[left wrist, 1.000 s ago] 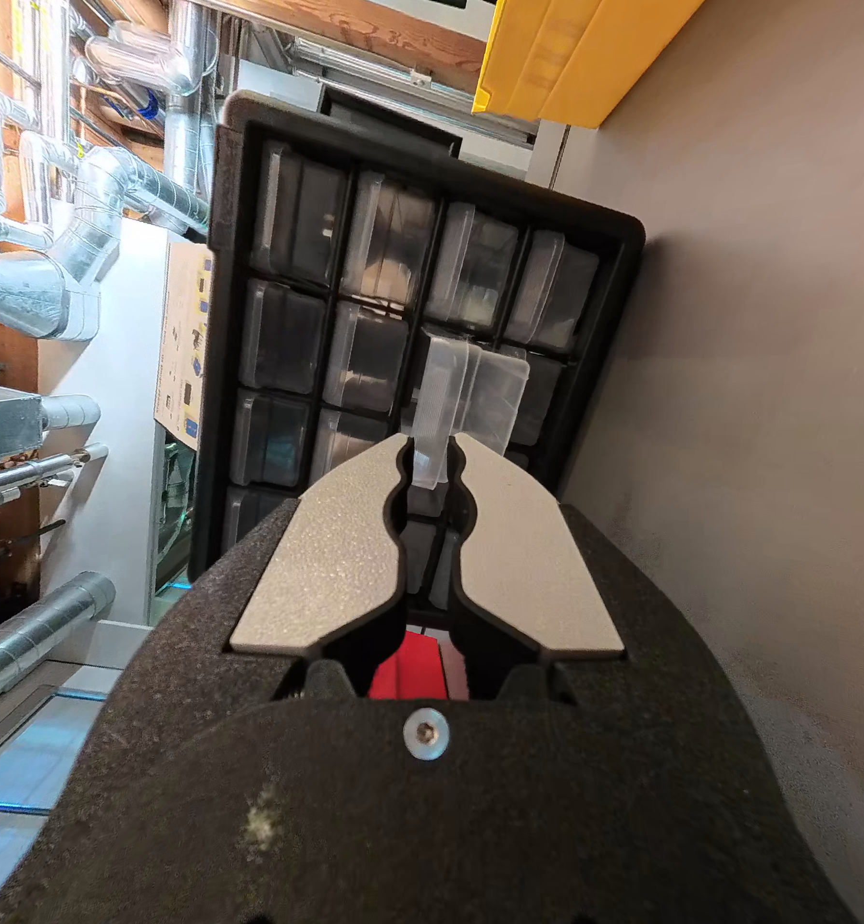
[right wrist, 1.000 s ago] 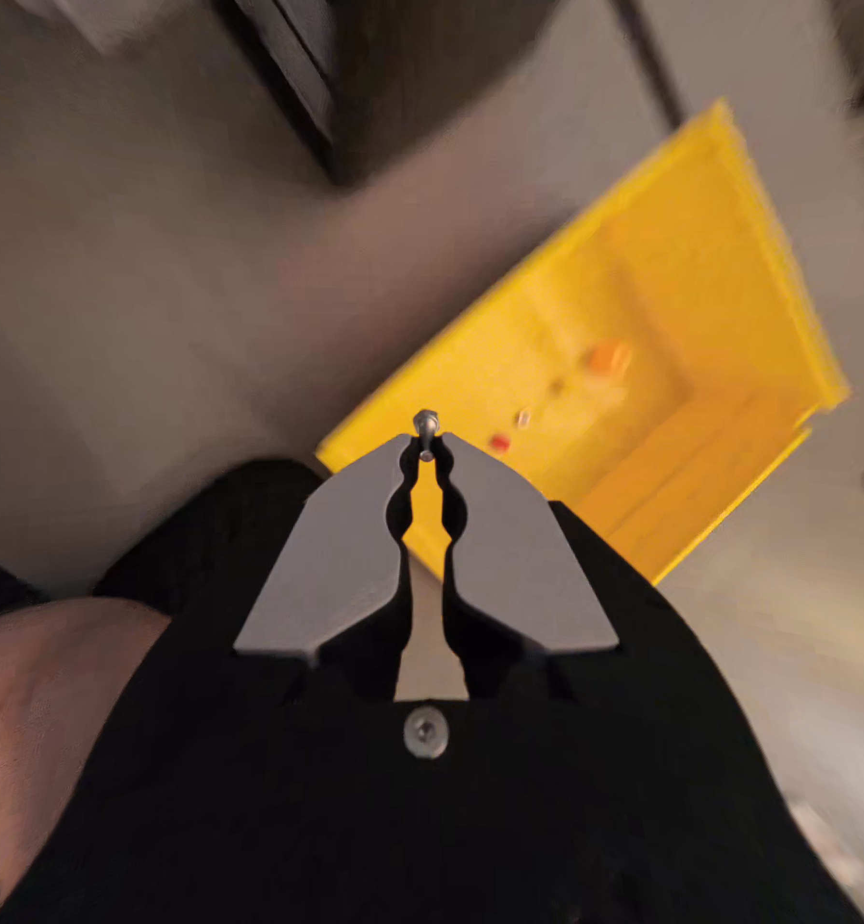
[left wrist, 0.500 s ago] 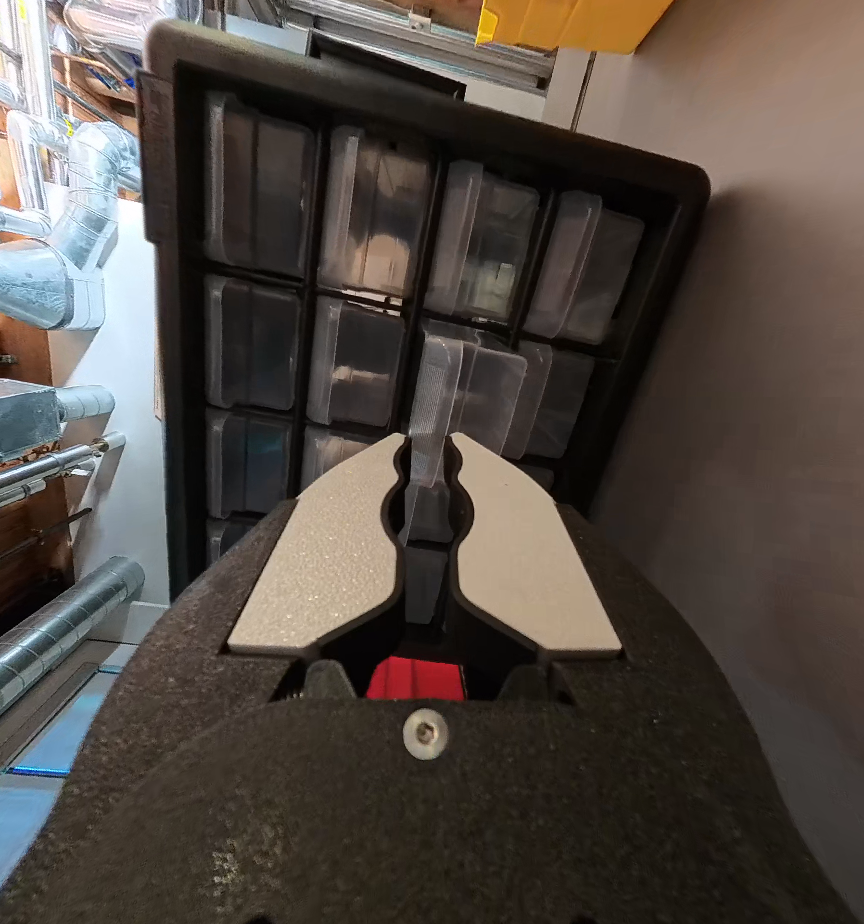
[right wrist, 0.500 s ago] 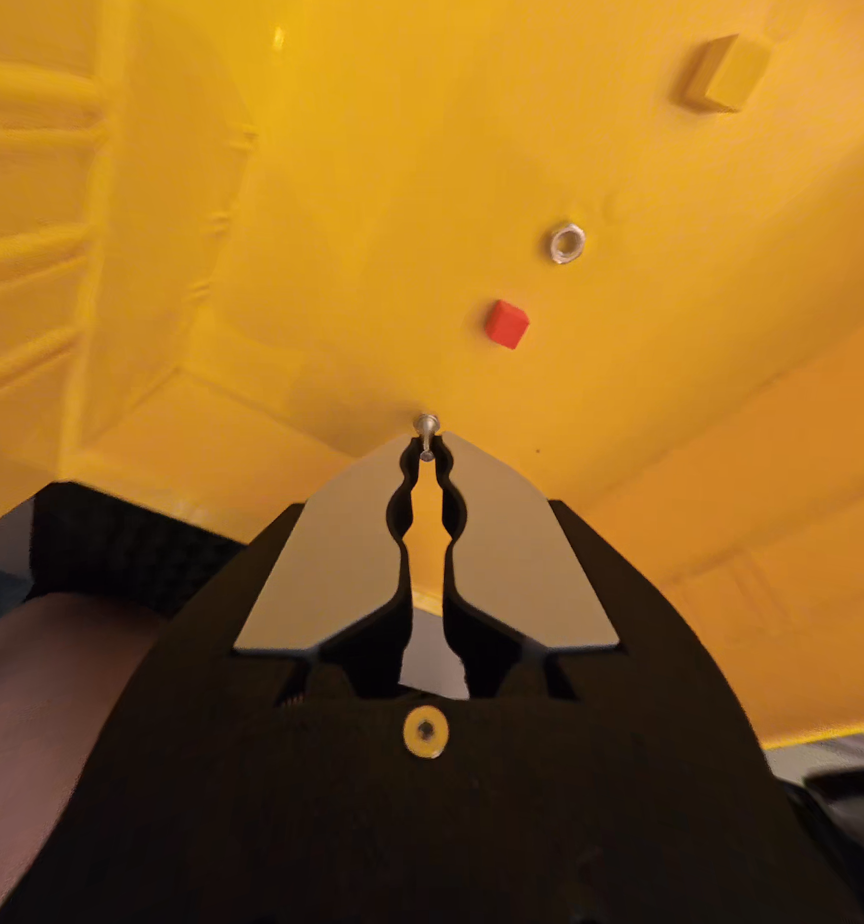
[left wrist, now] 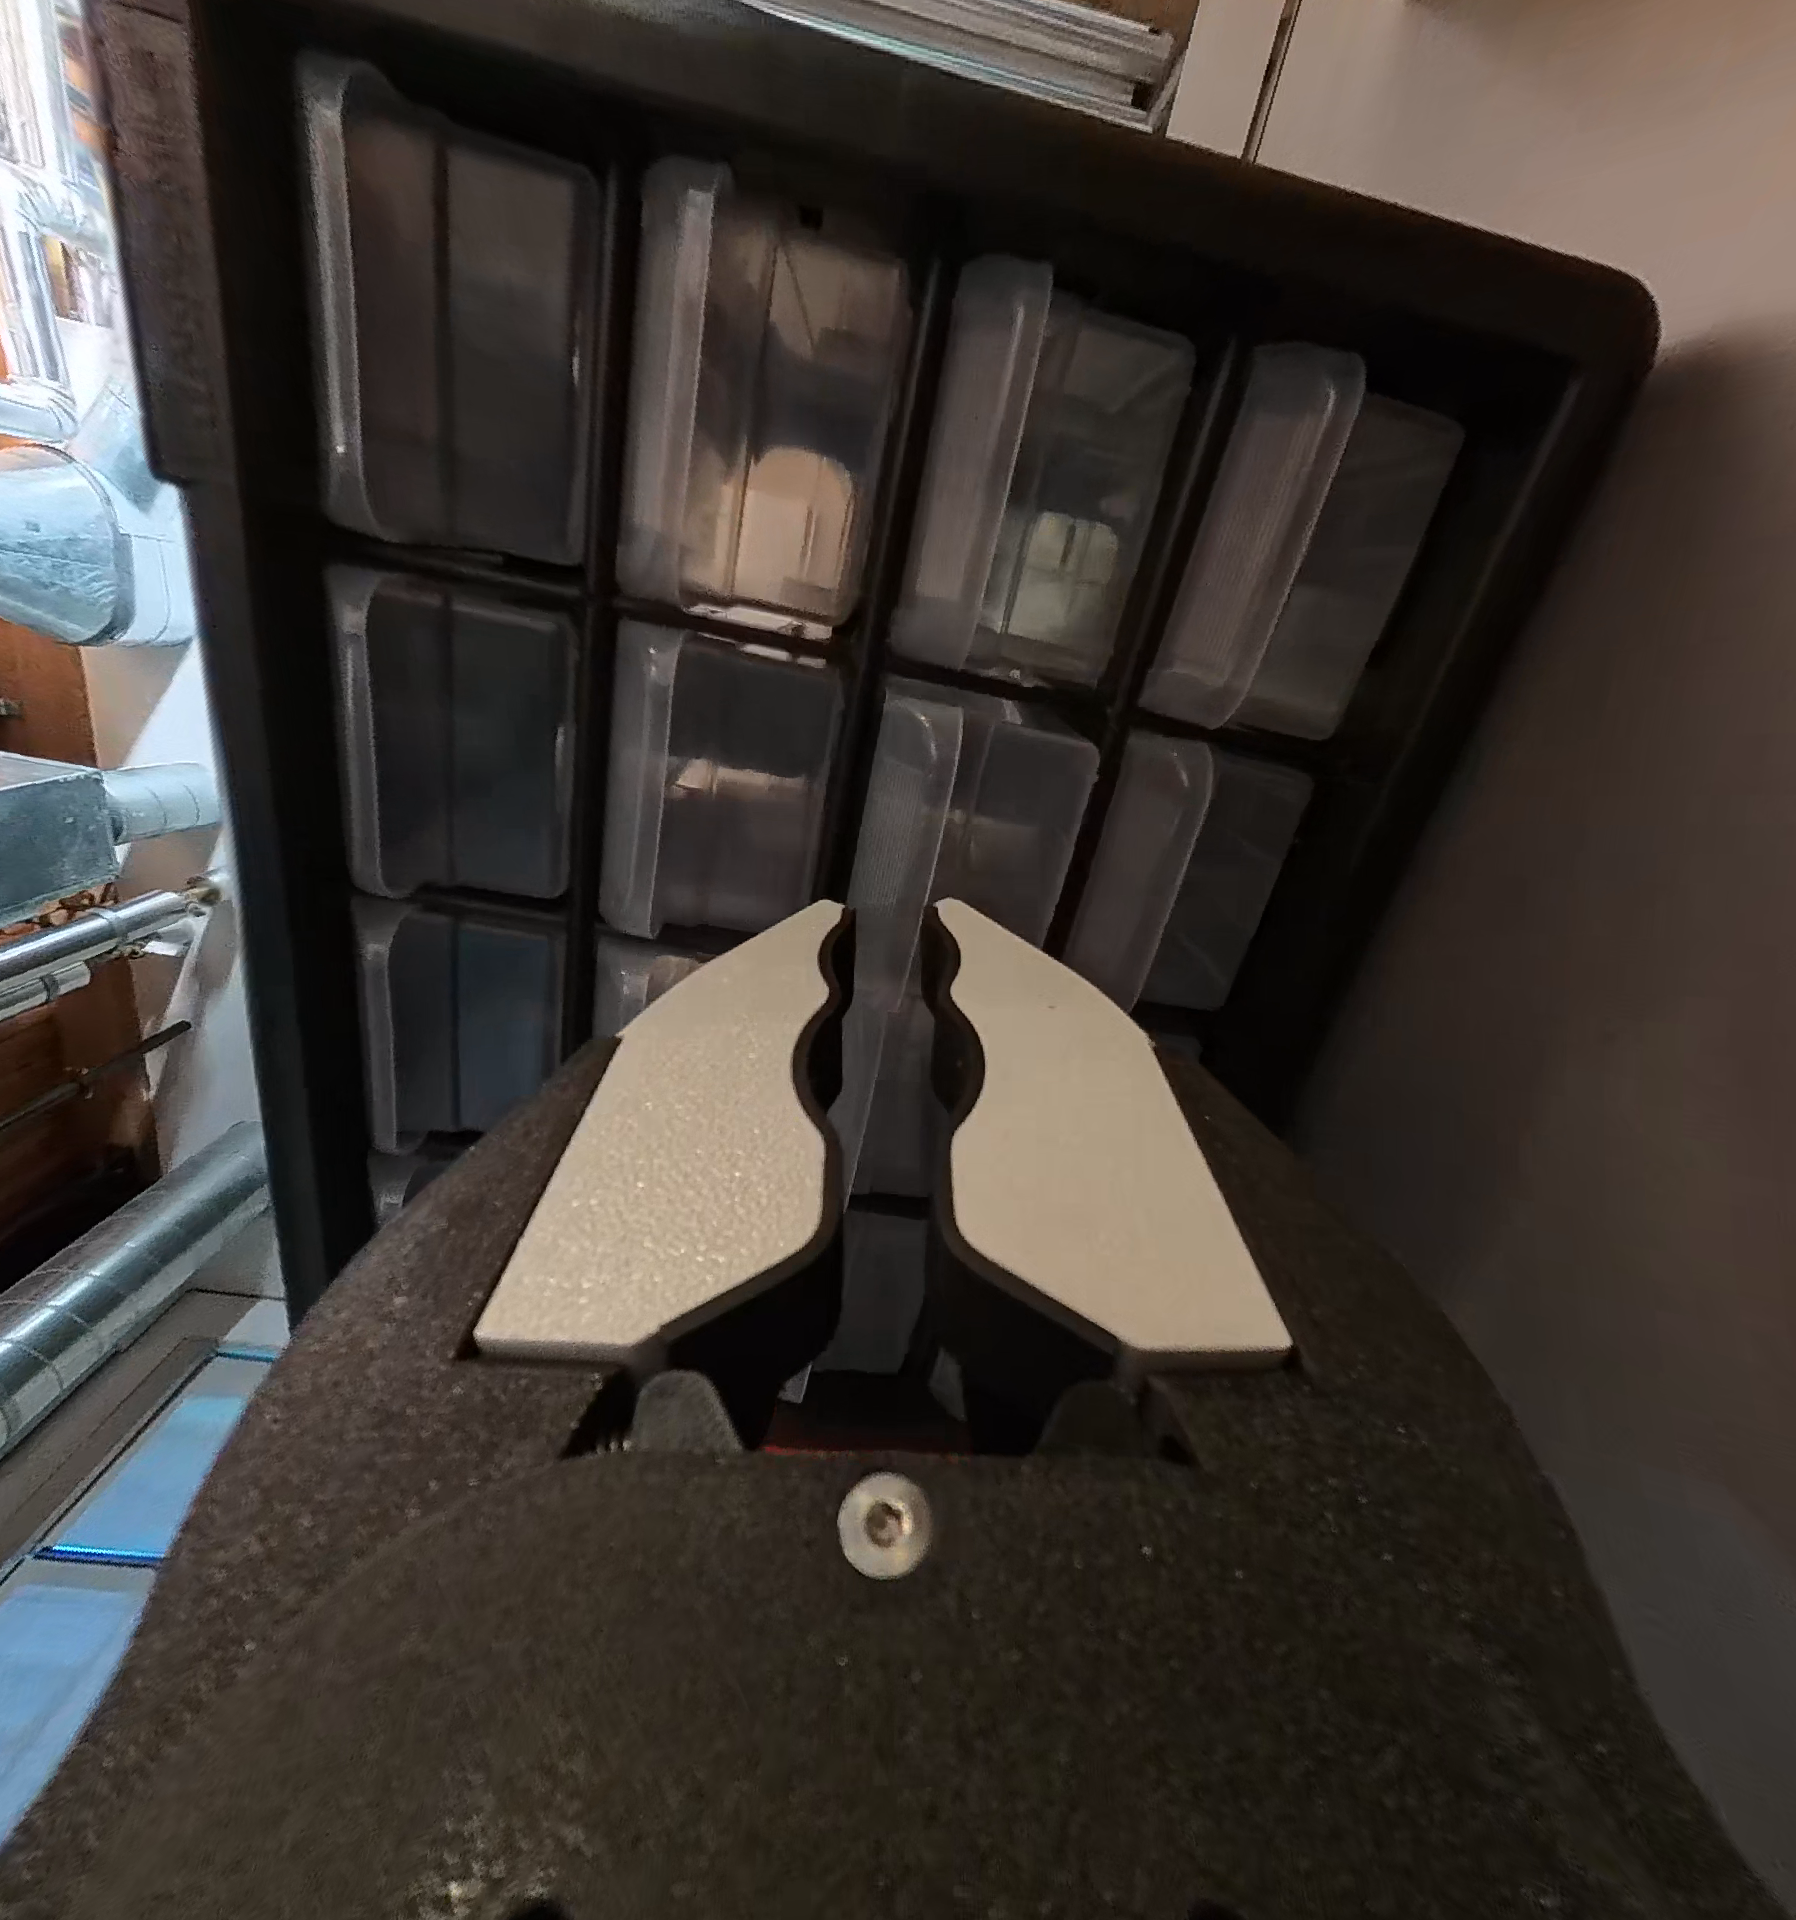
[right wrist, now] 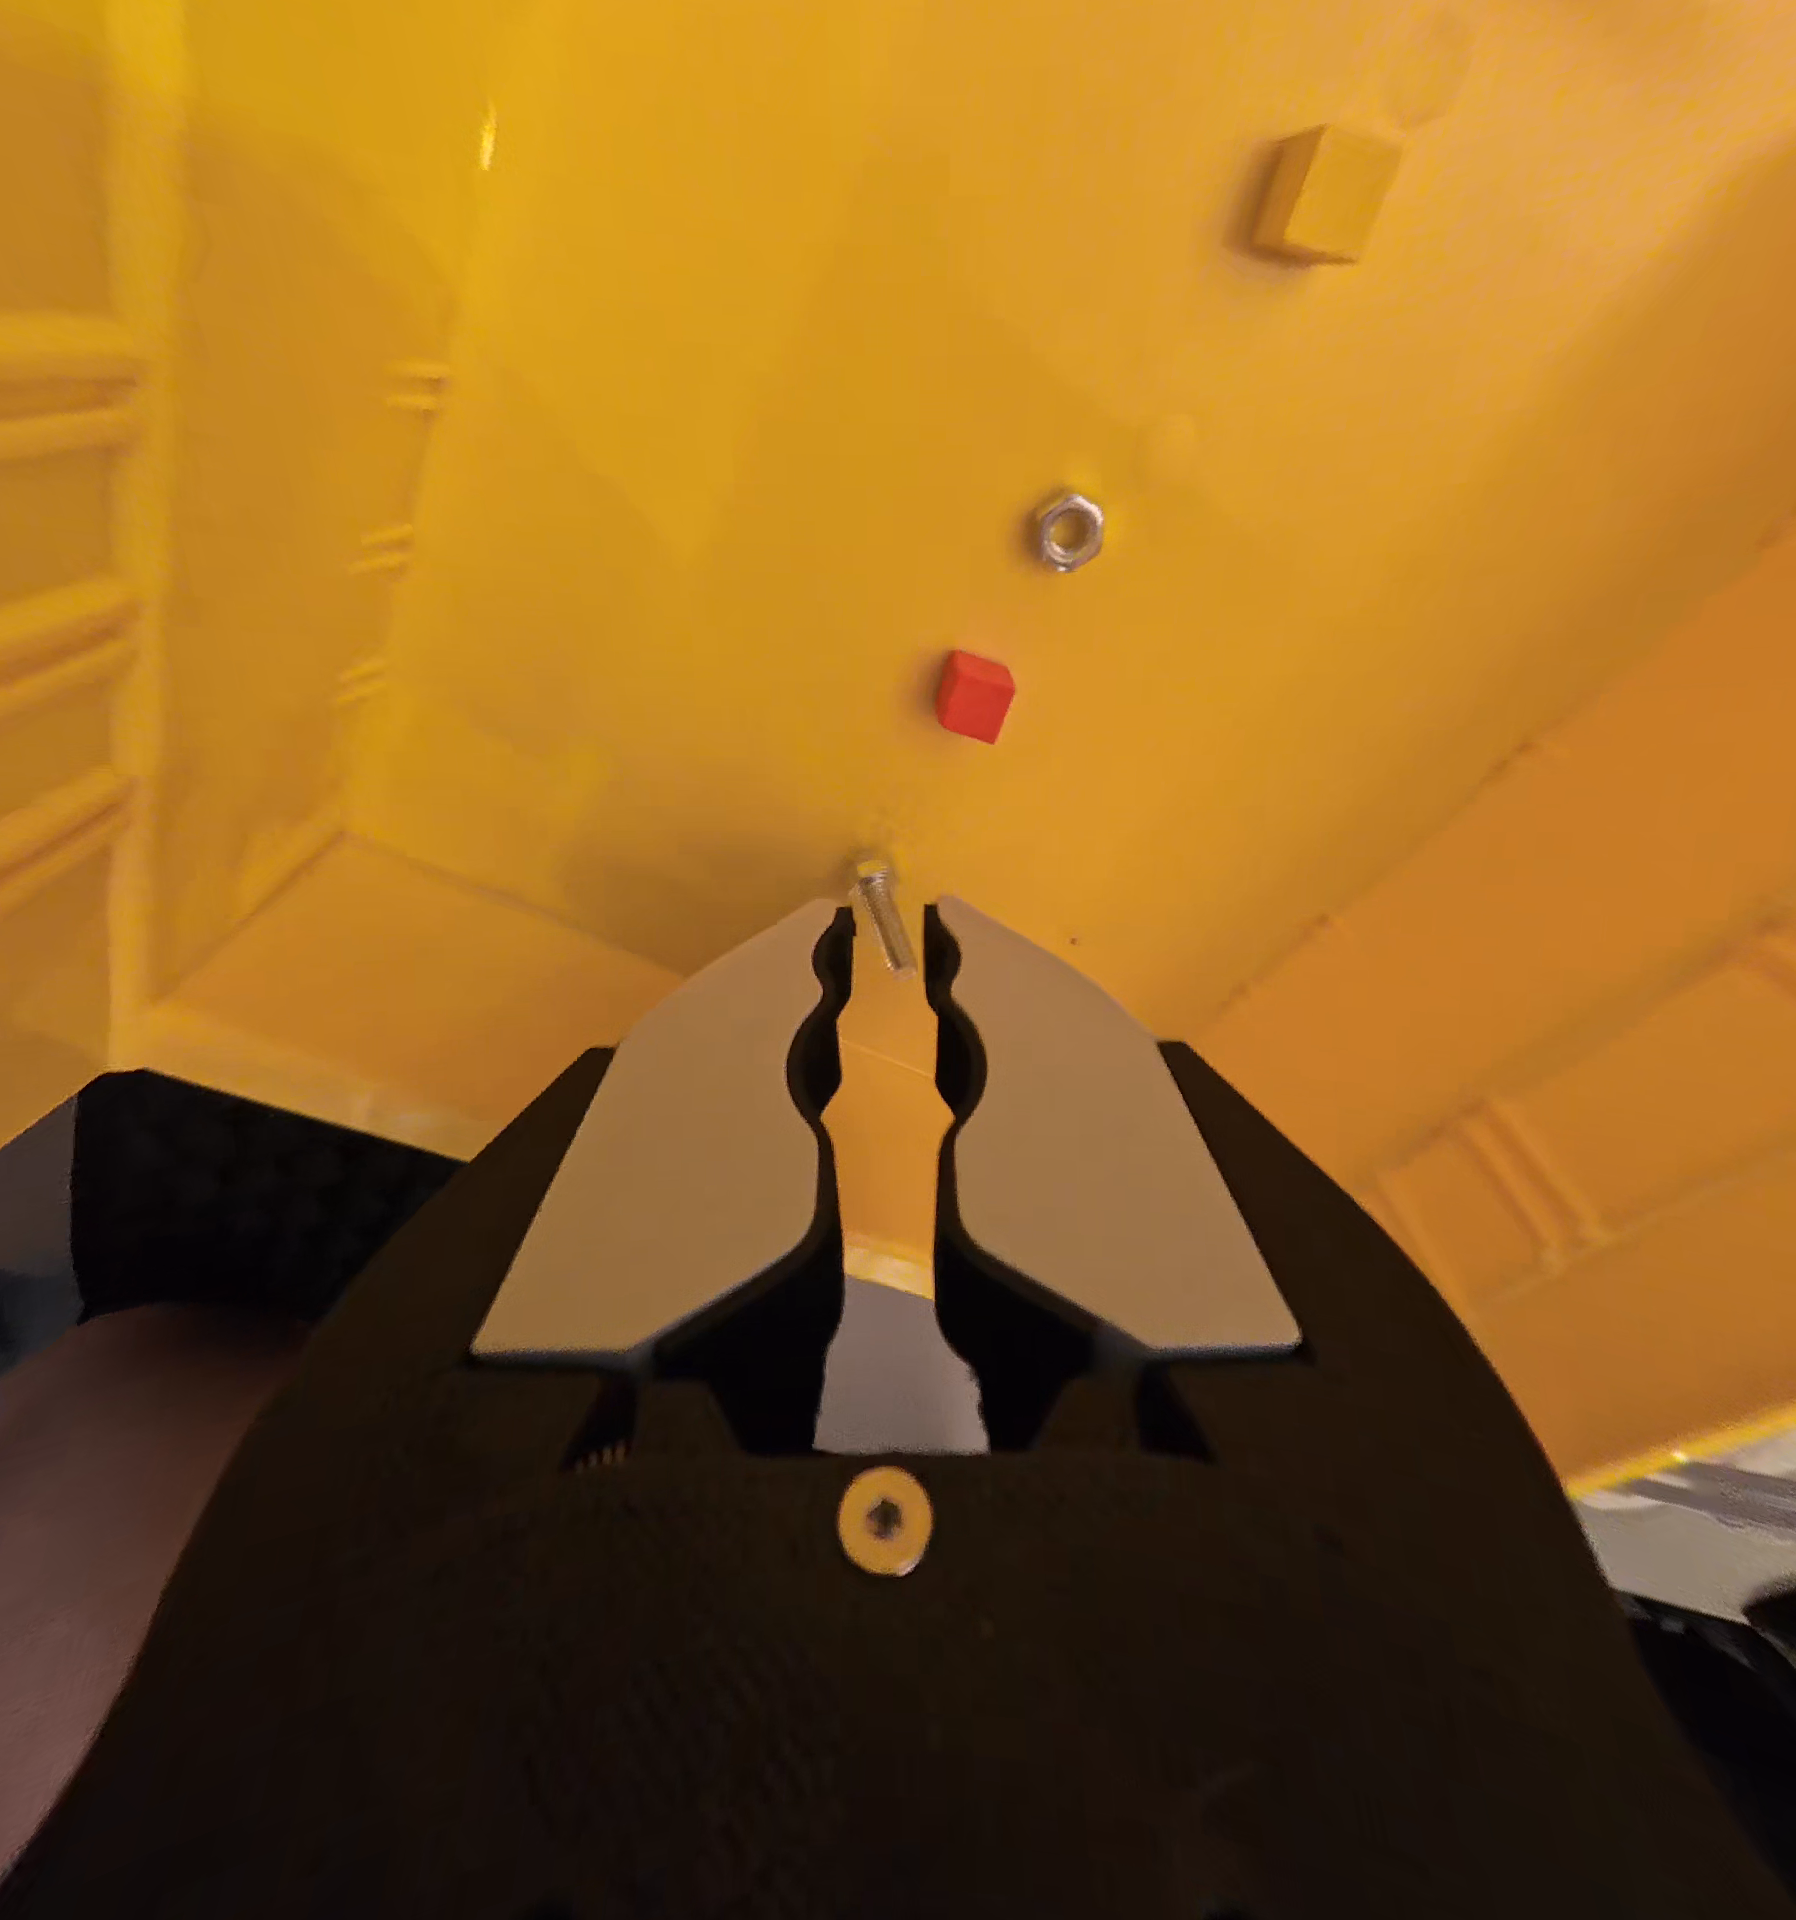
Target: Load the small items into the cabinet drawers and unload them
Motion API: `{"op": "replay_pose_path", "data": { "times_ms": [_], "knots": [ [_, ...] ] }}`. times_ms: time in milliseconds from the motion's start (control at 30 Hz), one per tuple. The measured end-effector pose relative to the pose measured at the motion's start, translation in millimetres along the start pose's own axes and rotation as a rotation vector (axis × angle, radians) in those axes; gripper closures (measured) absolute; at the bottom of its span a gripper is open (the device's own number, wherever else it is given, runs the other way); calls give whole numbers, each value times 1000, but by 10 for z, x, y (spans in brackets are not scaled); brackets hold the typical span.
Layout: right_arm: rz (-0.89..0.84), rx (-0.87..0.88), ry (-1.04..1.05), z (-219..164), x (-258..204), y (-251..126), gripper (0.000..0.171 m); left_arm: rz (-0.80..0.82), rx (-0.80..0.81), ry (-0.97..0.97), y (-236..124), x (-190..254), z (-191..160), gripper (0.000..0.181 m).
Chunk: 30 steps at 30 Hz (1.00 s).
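A black cabinet (left wrist: 250,623) of clear plastic drawers fills the left wrist view. My left gripper (left wrist: 894,906) is shut on the handle tab of one clear drawer (left wrist: 1019,821) in the second row, which sits nearly level with its neighbours. In the right wrist view my right gripper (right wrist: 880,907) is low inside a yellow bin (right wrist: 665,312). Its jaws stand slightly apart. A small silver screw (right wrist: 886,930) lies loose and tilted between the tips. A red cube (right wrist: 972,696), a silver nut (right wrist: 1070,530) and a yellow cube (right wrist: 1315,192) lie on the bin floor beyond.
The grey table surface (left wrist: 1600,935) runs along the cabinet's right side in the left wrist view. Silver ducts and pipes (left wrist: 42,540) are in the background on the left. A hand (right wrist: 63,1507) holds the right gripper at the lower left. My hands' fingertips stand some 35 cm from each other. To the red cube (right wrist: 972,696): right tips about 4 cm, left tips about 35 cm. The silver nut (right wrist: 1070,530) sits 7 cm or so from the ends of my right fingers. It is some 10 cm from my left tips to the black cabinet (left wrist: 250,623).
My left gripper pushed the drawer in toward the cabinet. My right gripper carried the screw down into the yellow bin, then opened and let it go.
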State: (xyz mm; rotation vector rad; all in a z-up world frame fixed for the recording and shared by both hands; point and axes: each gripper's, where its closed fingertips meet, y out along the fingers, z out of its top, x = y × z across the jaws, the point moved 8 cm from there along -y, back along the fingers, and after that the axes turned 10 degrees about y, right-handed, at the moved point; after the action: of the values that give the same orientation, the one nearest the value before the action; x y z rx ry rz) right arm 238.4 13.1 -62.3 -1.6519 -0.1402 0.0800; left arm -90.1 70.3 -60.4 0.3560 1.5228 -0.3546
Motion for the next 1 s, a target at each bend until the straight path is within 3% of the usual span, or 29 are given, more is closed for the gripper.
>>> {"op": "replay_pose_path", "data": {
  "times_ms": [467,667,867,1000],
  "knots": [
    [-54,193,35,-271,34,-452,151,18,-15,3,101,18,6,169],
    [9,170,41,-306,105,-320,151,18,-6,-30,-73,8,-43,152],
    [77,112,40,-250,148,-117,152,-100,3,-81,-246,45,-138,165],
    [97,52,20,-205,110,-6,154,-136,15,6,-263,237,-106,165]
  ]
}}
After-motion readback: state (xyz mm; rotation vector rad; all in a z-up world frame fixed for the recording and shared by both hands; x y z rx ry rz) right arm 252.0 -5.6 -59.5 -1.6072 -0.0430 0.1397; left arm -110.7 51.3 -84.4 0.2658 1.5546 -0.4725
